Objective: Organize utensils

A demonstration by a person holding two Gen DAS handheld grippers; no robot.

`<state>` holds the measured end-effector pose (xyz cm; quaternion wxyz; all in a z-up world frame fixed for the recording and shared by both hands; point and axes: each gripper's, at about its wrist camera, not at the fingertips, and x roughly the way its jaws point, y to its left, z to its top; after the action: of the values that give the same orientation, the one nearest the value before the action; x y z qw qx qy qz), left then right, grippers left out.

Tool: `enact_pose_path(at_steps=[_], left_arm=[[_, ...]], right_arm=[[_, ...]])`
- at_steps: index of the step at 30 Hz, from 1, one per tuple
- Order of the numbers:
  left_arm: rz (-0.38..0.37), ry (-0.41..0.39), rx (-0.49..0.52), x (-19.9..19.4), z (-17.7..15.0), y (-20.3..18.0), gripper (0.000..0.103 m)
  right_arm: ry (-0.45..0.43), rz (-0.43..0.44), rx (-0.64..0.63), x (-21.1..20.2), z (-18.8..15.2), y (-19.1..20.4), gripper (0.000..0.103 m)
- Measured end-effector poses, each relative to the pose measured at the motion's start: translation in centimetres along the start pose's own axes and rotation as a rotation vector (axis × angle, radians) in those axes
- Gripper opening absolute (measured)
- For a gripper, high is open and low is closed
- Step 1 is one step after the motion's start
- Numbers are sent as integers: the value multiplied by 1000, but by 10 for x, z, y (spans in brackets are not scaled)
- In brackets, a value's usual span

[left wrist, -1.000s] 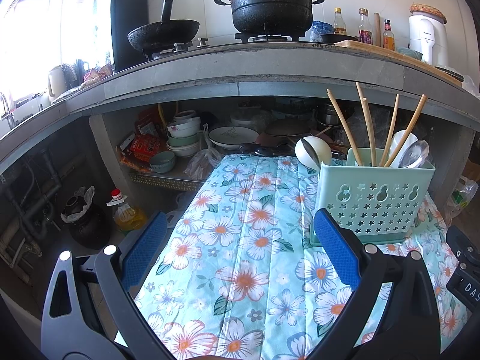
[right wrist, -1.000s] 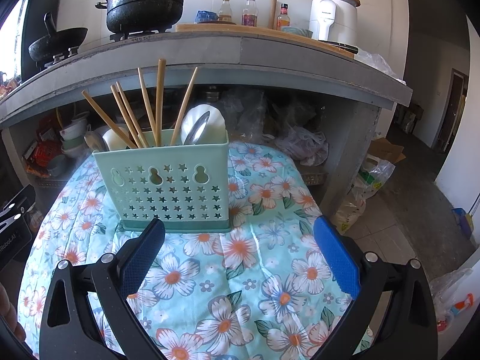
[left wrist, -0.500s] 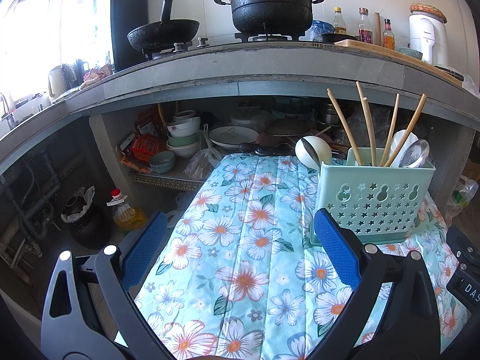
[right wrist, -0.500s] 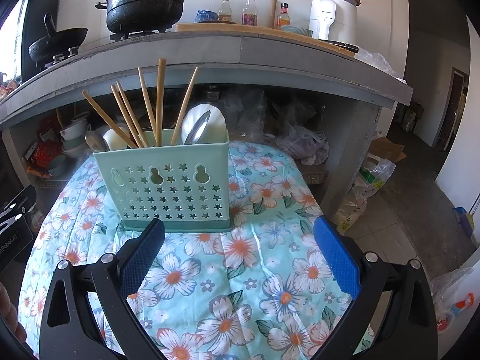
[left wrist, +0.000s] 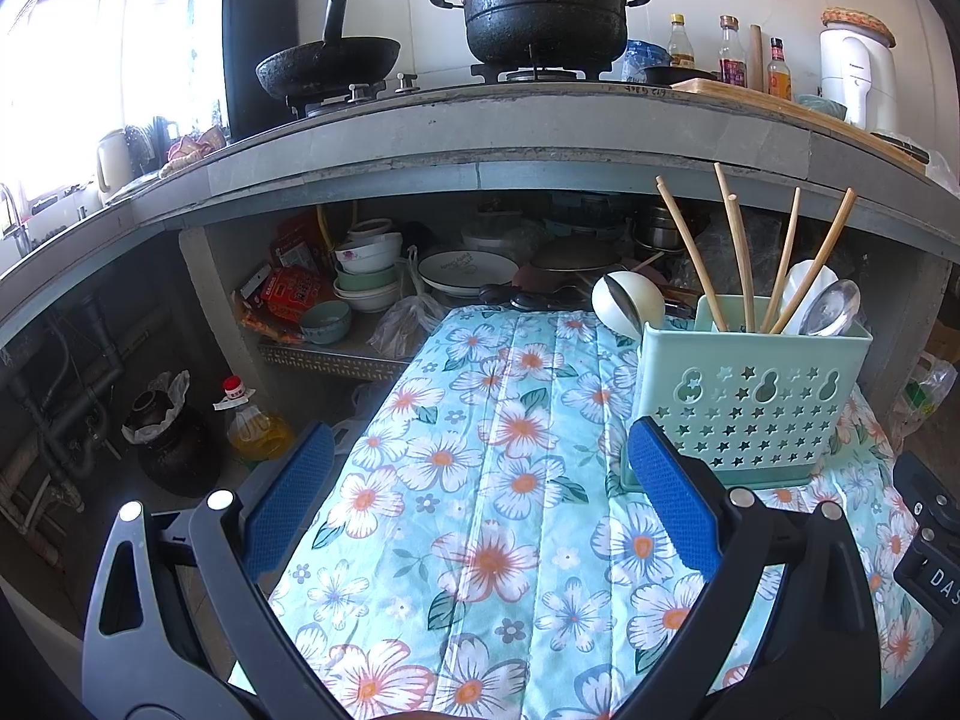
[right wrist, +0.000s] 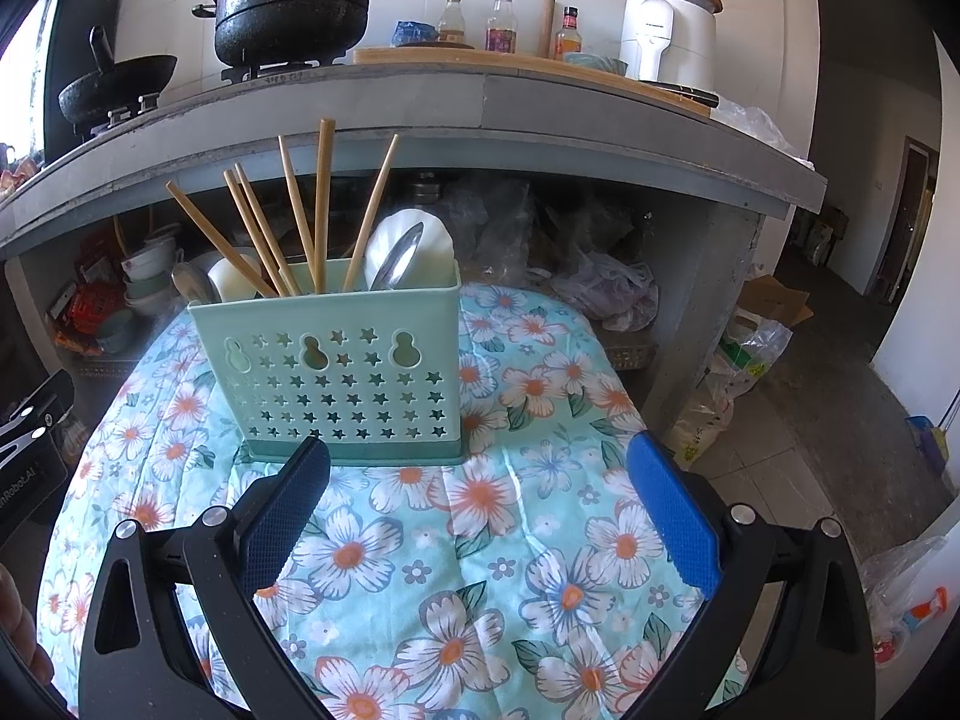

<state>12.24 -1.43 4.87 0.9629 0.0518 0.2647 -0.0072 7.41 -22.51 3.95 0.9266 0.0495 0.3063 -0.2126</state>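
Both tools spread wide, empty: left tool (left wrist: 480, 498), right tool (right wrist: 474, 510). Mint utensil caddy (right wrist: 336, 366) looks loaded; any chopstick (right wrist: 324, 198) regrip should pinch low, lift straight.

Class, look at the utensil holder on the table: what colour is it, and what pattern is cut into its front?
The utensil holder is pale green with star-shaped holes, clearest in the right wrist view.

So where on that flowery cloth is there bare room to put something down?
The floral cloth lies bare left of the green utensil holder, up to the cloth's left edge, and in front of it, between the holder and both open tools. It is crowded inside the holder and on the shelf under the counter.
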Motion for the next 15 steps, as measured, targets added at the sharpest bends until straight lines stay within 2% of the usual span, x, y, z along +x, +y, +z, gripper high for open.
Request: enact_pose_path(at_steps=[15], left_arm=[[2, 11, -11, 1, -1, 1, 94]], right_arm=[[-4, 4, -3, -1, 0, 1, 97]])
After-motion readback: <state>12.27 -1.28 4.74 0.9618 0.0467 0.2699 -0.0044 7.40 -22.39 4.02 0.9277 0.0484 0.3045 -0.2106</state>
